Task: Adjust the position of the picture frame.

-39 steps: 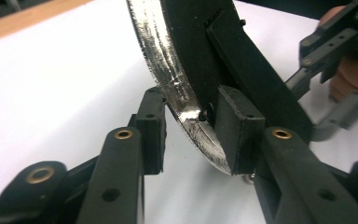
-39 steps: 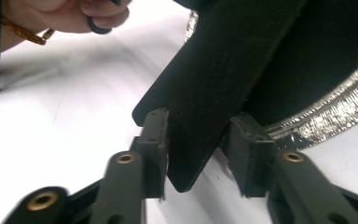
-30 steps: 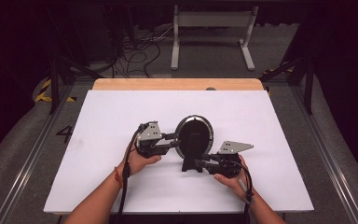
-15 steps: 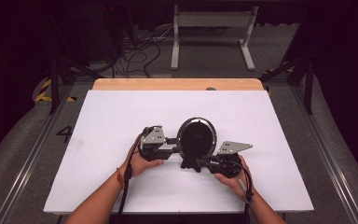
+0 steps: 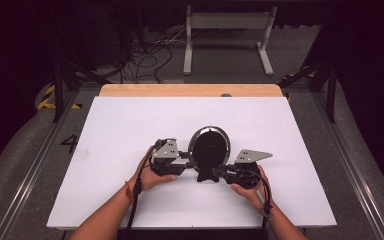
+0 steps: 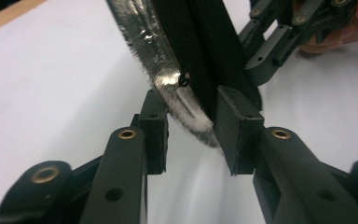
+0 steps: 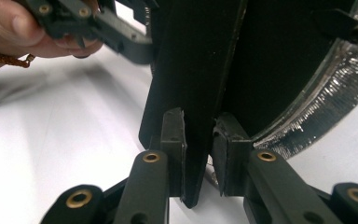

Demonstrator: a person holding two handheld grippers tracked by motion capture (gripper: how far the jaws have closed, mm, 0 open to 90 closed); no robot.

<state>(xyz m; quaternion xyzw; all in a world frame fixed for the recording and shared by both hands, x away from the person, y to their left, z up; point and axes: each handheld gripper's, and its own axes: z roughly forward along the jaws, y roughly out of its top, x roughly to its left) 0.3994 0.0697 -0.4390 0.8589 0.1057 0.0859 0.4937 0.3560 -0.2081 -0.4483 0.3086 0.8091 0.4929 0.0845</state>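
A round mirror [image 5: 209, 147] with a silver rim [image 6: 168, 79] and a black back [image 7: 279, 70] stands upright on its black stand [image 5: 207, 175] in the middle of the white table [image 5: 130, 125]. My left gripper [image 5: 190, 159] comes in from the left. In the left gripper view, my left gripper [image 6: 191, 126] has its pads pressed on the rim's lower edge and the black back. My right gripper [image 5: 219, 172] reaches in from the right. Its jaws have just been closing, and in the right gripper view, my right gripper [image 7: 198, 149] grips the flat black stand [image 7: 191, 70] between its pads.
A wooden strip [image 5: 190, 90] borders the table's far edge. On the floor beyond are a white metal frame [image 5: 227, 30] and loose cables [image 5: 150, 55]. Metal rails run along both sides of the table. Bare white surface lies all around the mirror.
My right gripper's jaws have come together on the stand. My left gripper has edged slightly toward the near edge. The mirror has hardly shifted.
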